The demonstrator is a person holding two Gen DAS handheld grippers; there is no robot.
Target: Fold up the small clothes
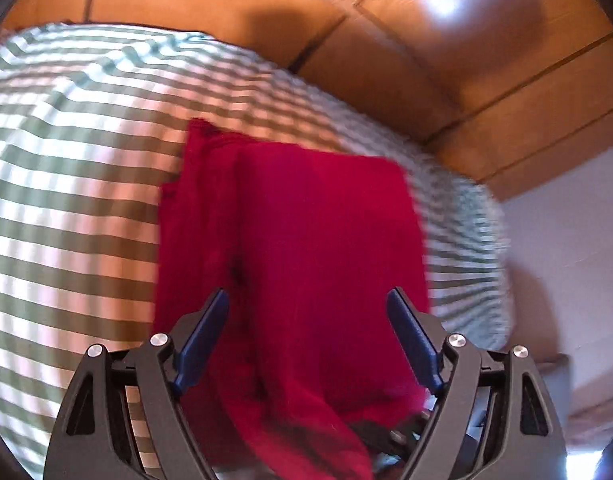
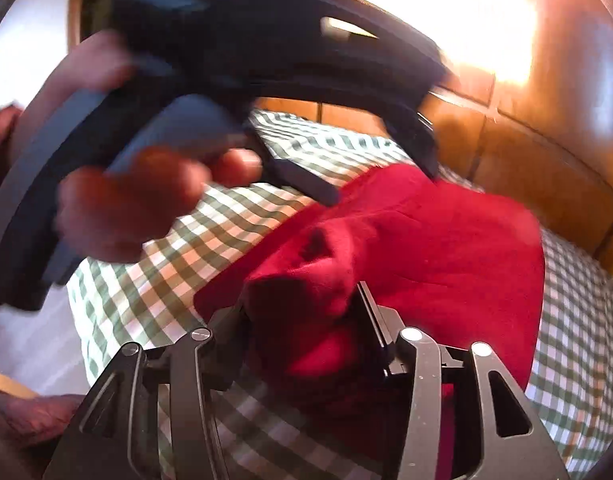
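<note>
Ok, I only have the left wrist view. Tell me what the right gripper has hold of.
Observer: The right gripper is shut on a bunched fold of the red garment.
Operator: Now tell me where my left gripper sits, seen from that side.
Observer: The left gripper hangs over the garment's far edge. It is blurred, so I cannot tell whether it touches.
Operator: Describe the surface. Mine smears into stripes.
Observer: It is a green-and-white checked cloth, and the garment lies on it.
</note>
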